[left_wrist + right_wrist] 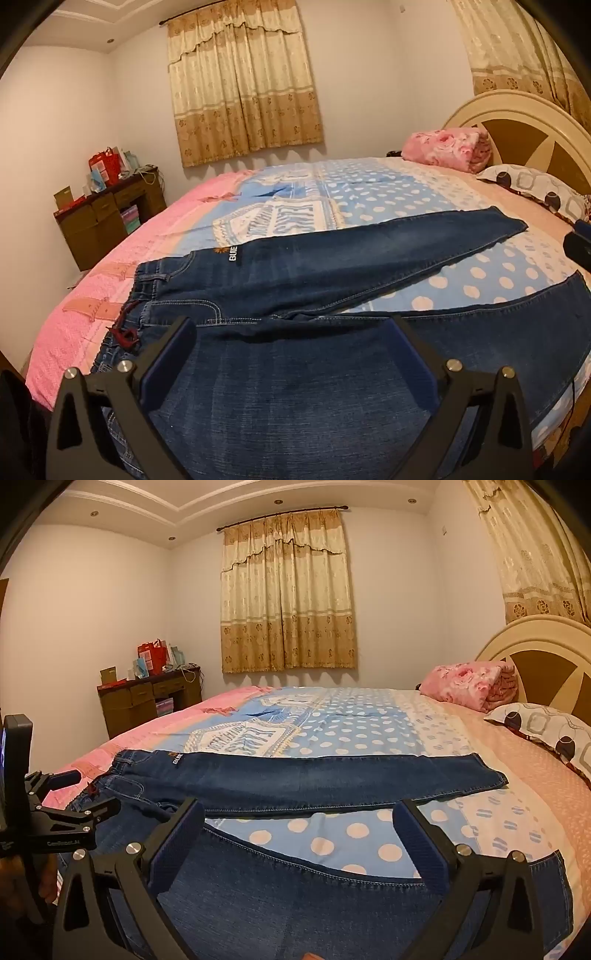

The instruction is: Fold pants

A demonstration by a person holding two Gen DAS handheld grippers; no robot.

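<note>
The jeans lie spread flat on the bed, legs towards the headboard. Above the near leg, the left gripper and right gripper hover spread wide, empty.

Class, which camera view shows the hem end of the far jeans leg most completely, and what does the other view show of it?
The right wrist view: the far leg lies level, with its hem fully visible. In the left wrist view, the hem is visible too, but sits farther off and slanted.

White "BUIE" lettering on the jeans near the waistband; bedsheet print illegible.
</note>
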